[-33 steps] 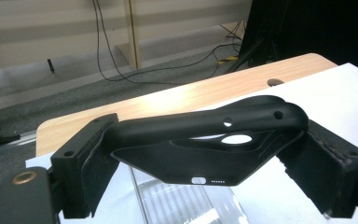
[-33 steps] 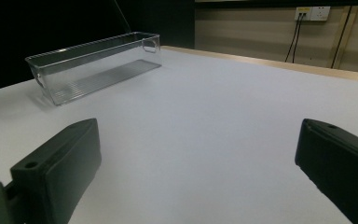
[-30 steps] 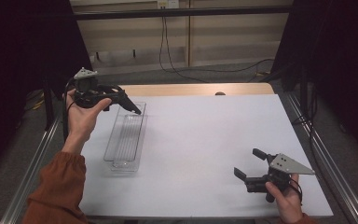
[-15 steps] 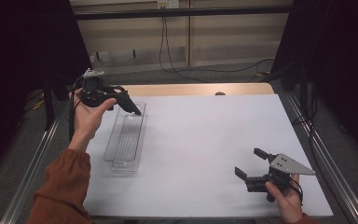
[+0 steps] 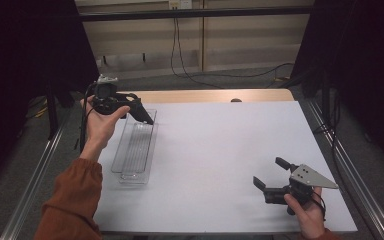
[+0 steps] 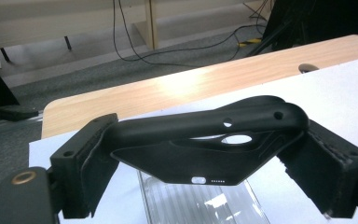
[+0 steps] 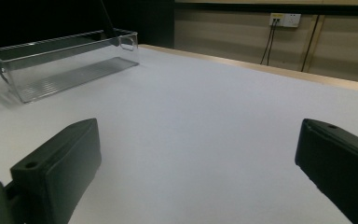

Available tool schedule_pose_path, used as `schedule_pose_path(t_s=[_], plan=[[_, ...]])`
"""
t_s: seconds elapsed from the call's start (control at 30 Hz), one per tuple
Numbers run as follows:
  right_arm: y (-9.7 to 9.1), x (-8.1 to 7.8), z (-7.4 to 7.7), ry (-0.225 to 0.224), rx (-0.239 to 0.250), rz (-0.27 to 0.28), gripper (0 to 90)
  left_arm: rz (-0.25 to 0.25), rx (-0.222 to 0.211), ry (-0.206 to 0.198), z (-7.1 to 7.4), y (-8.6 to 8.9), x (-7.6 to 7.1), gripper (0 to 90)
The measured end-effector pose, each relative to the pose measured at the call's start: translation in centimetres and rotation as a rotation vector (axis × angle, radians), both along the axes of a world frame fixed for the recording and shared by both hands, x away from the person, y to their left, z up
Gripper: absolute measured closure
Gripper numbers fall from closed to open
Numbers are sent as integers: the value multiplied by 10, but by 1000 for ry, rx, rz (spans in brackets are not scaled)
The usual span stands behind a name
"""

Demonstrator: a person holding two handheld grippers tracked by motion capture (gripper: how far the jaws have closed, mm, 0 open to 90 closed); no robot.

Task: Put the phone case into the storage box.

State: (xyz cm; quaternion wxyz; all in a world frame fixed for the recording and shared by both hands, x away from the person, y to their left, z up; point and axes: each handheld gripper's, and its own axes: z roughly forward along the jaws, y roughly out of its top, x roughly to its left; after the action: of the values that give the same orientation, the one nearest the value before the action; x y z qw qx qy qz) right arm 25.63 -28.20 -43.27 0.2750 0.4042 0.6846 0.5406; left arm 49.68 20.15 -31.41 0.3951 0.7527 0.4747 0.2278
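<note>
White sheeting covered the table (image 5: 220, 150), with a strip of bare wood along its far edge. At its left side lay a clear plastic bin (image 5: 135, 147). Above the bin's far end the left gripper (image 6: 209, 161) clamped a black phone case (image 6: 205, 140); tiny print on it was unreadable. The right gripper (image 5: 272, 175) rested open, well apart, near the table's right front.

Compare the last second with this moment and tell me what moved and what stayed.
The left gripper, shut on the black phone case, has drifted slightly toward the far end of the clear plastic bin, with the hand rising a little; its hold on the case is unchanged. Nothing was taken up or let go. The bin stayed in place on the white table, and the right gripper stayed open, resting near the front right.
</note>
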Motion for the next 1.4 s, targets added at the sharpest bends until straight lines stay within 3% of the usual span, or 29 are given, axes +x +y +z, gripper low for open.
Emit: schedule_pose_path(t_s=[0.3,0.7,0.97,1.4], plan=[[-3,1,0,-17,-22,-60,0,14,13,0,-1,-4,0,142],[-2,0,-1,-11,-20,-42,0,70,32,7,-4,-12,5,141],[-3,0,-1,-9,-18,-35,0,140,37,27,-13,-12,13,140],[-2,0,-1,-1,-11,-31,0,164,55,34,-24,-20,21,140]])
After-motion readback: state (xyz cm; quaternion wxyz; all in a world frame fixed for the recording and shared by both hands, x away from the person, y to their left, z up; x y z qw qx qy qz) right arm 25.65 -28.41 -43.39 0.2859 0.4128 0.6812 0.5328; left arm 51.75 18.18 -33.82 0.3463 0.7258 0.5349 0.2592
